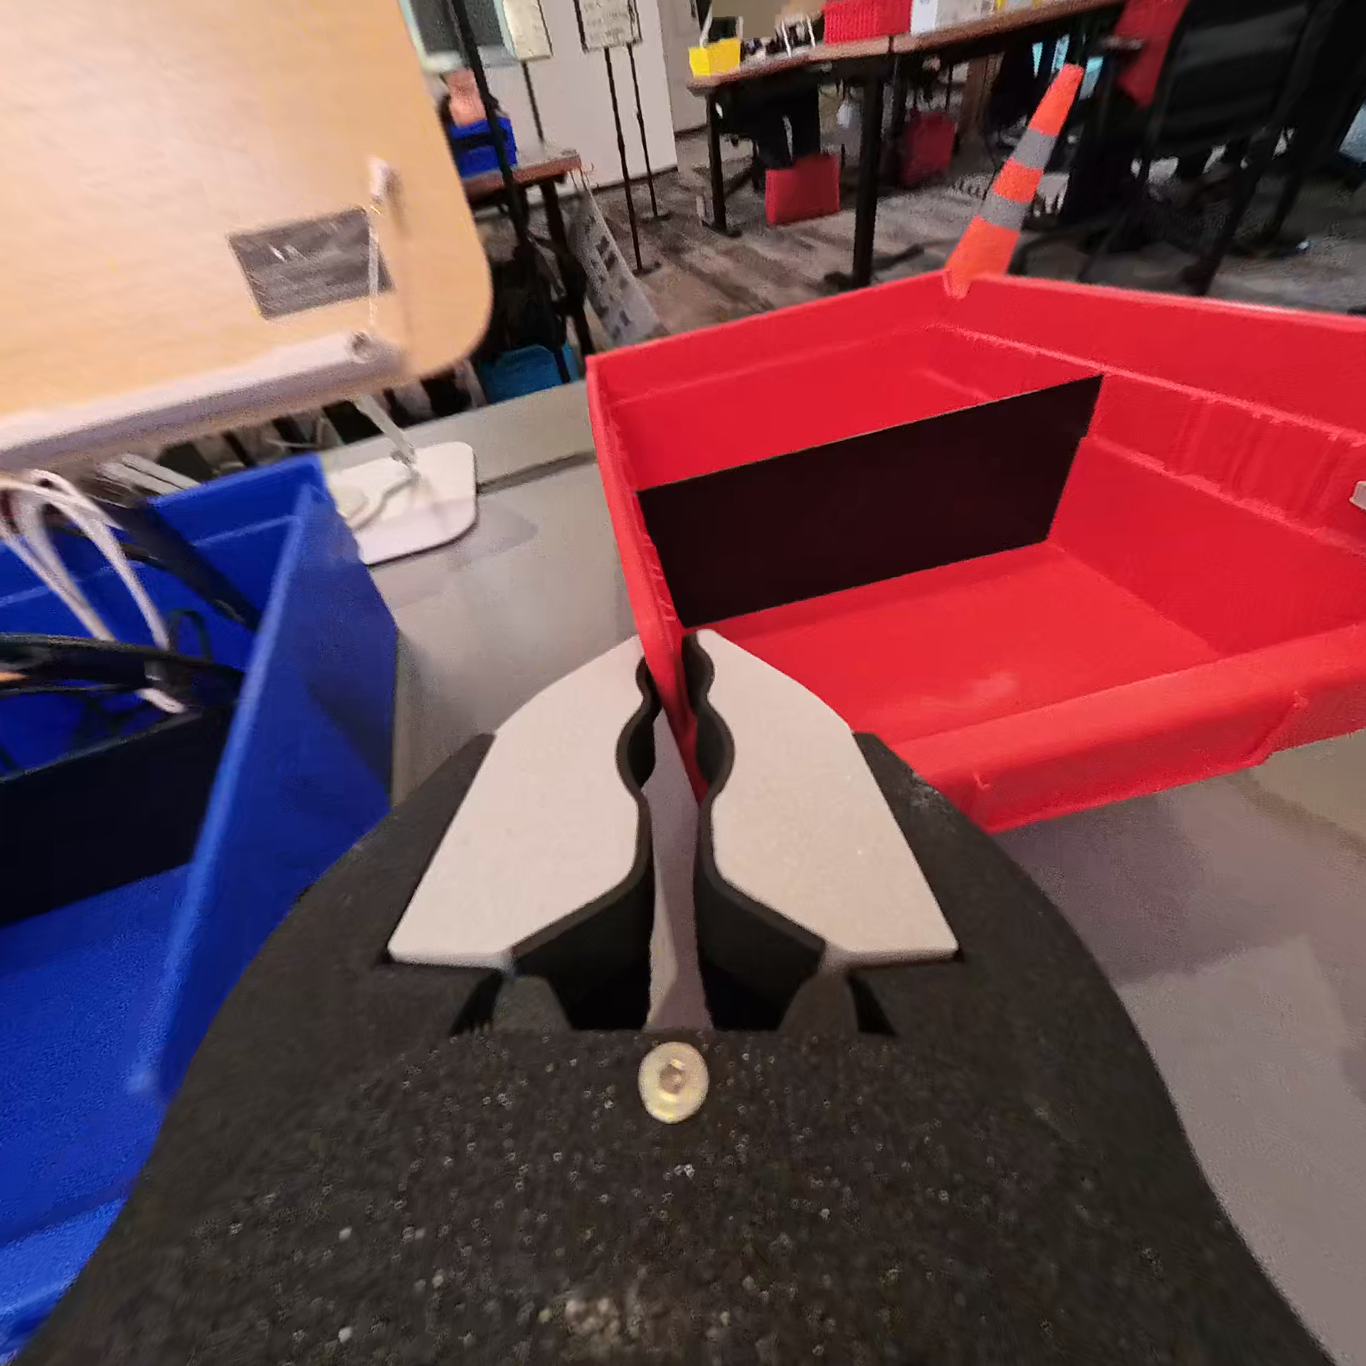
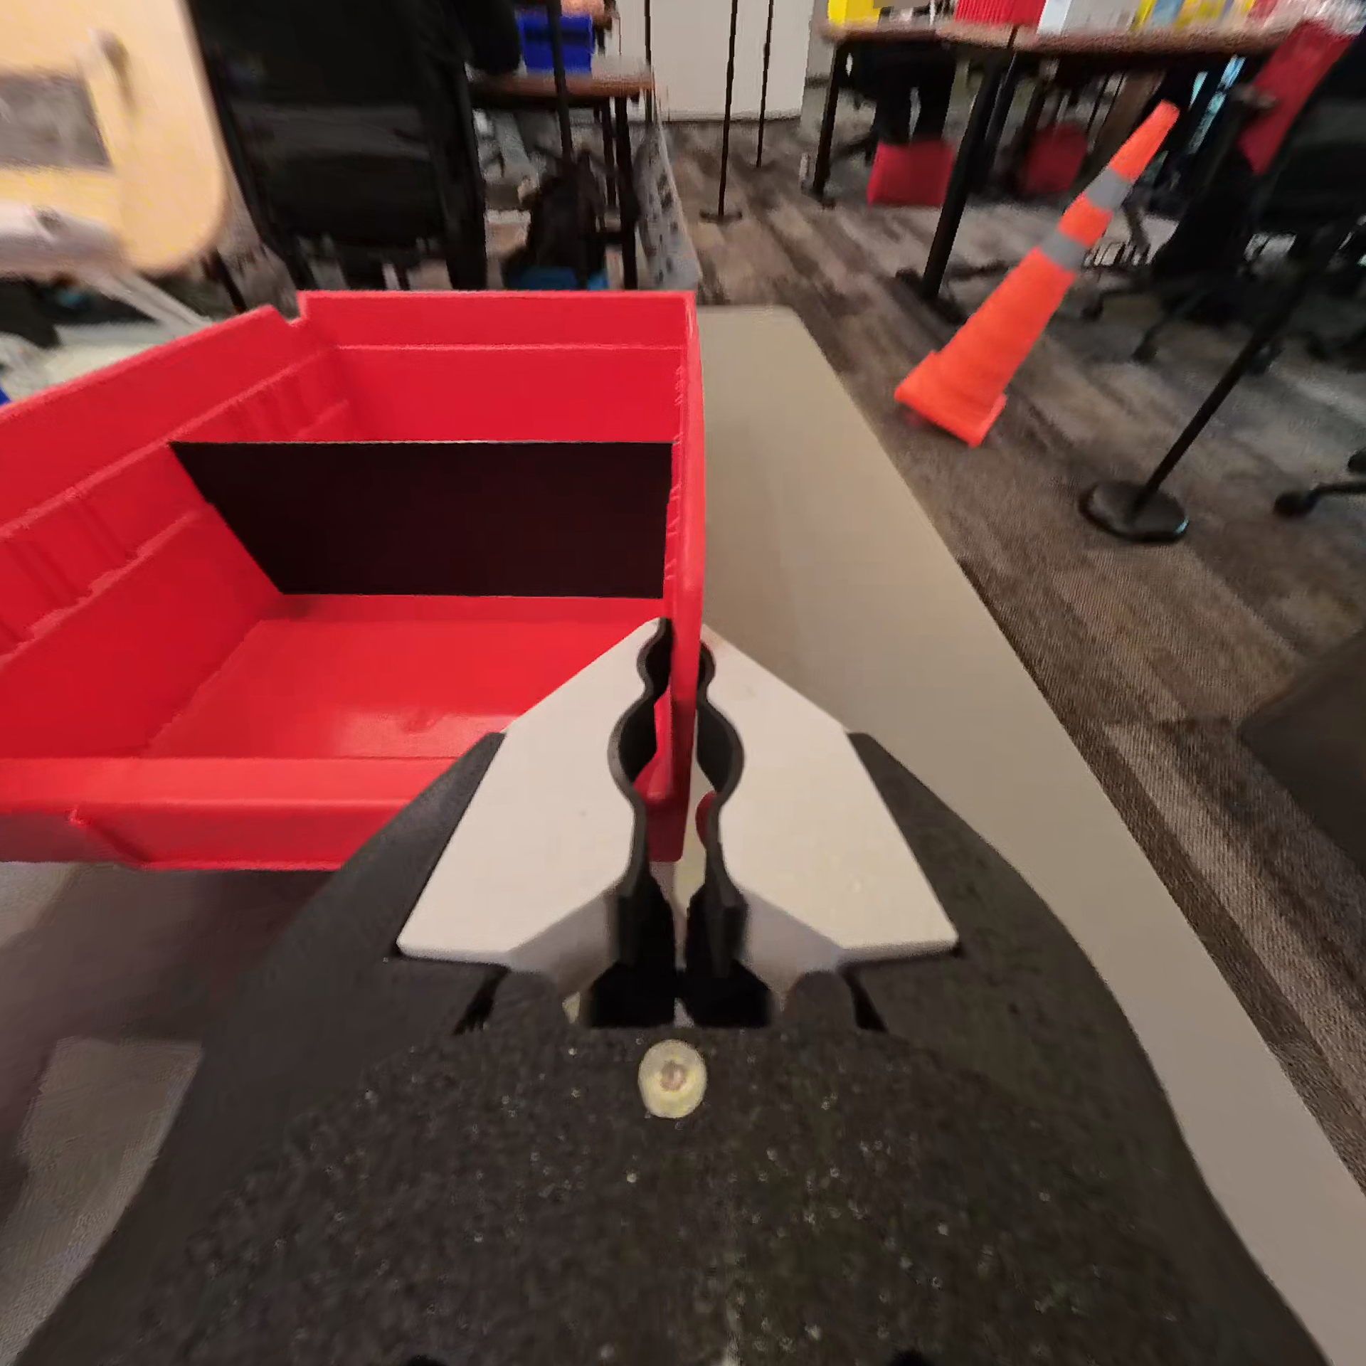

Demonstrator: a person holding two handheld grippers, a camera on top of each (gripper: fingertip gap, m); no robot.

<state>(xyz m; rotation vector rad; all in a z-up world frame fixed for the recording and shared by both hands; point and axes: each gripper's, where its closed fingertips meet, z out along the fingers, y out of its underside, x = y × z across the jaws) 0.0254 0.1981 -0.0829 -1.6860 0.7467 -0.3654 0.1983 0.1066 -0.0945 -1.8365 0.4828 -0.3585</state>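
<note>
Left wrist view:
- left gripper [image 1: 674, 665]: jaws nearly closed, pinching the left side wall of the red bin [image 1: 1109, 473] near its front corner; wall sits in the narrow gap between the grey fingers [image 1: 562, 798]
- red bin: on the grey table [image 1: 510, 613], looks tilted in frame, can't tell if lifted; black divider [image 1: 865, 503] stands across its middle, front compartment bare
- blue bin [image 1: 296, 665]: just left of the gripper, apart from the red bin; white and black cables [image 1: 96, 591] inside
- background: wooden panel [image 1: 185, 185] top left, white stand base [image 1: 414, 495] on the table, orange cone [image 1: 1020, 177] behind the red bin

Right wrist view:
- right gripper [image 2: 684, 636]: jaws nearly closed, clamped on the red bin's [image 2: 222, 665] right side wall at the front corner
- black divider [image 2: 443, 517]: upright across the bin
- table [image 2: 850, 591]: bin sits near its right edge
- orange cone [image 2: 1035, 296]: on the carpet, well apart, leaning in frame
</note>
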